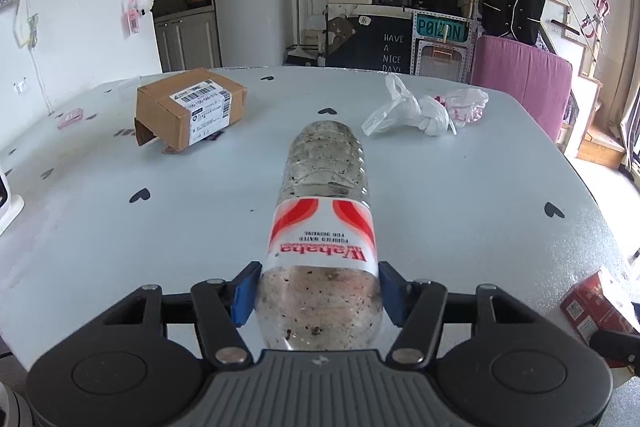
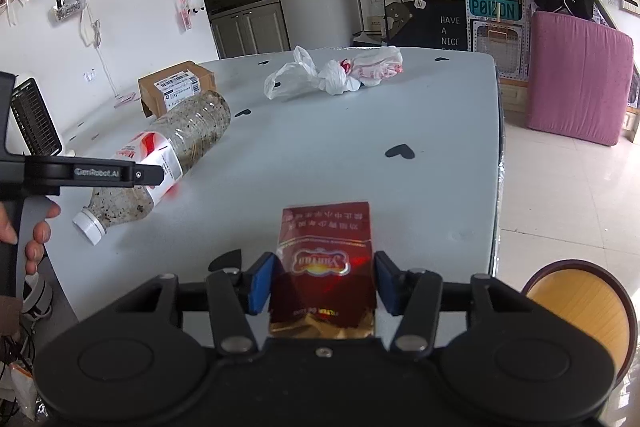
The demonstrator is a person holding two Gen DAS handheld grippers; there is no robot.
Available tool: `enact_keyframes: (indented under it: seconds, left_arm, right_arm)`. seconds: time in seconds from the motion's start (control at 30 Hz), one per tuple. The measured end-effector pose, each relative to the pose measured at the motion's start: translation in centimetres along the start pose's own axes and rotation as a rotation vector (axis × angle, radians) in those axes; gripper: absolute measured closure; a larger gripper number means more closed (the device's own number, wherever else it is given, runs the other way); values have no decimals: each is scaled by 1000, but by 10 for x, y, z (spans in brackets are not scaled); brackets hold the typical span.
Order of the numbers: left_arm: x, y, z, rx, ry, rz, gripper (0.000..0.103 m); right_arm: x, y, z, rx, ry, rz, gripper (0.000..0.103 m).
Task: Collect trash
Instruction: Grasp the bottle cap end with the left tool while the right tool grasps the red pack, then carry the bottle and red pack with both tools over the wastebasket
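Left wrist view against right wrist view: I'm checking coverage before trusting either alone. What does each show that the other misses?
Only the left wrist view shows the left gripper fingers pressing the bottle's sides. Only the right wrist view shows the bottle's white cap, the yellow-lined bin and the right gripper around the red pack. Both show the bottle, cardboard box, plastic bags and table.

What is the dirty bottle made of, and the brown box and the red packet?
The bottle looks like thin clear plastic: see-through, ribbed, speckled with grime inside. The brown box looks like matte cardboard, with folded flaps and a paper label. The red packet seems glossy printed card, perhaps film-wrapped, since it glints.
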State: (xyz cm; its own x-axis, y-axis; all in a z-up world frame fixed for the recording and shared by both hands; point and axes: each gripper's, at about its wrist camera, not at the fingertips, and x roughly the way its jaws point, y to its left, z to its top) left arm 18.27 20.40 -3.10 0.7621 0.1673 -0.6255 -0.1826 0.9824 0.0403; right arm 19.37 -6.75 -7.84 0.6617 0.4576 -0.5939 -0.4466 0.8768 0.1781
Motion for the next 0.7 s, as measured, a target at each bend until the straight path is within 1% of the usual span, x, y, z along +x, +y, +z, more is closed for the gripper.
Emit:
enact_keyframes:
  seconds: [0.2,0.4,0.57,0.7]
  left_arm:
    - [-12,-5,-11,-32,-34,-26,44]
    - [-35,-13,-22,-72,-70,-52,44]
    - [-56,-27,-18,-68,-104,-77,44]
    - [-72,-45,-12,-47,-126,-106,44]
  right_arm:
    - [-4,-2,0,8,0,16,52]
    - [-14,-8,3,12,-22,10,52]
    - [-28,-12,8,17,-53,6,52]
    - [-41,-18,9,30,-77,-3,52]
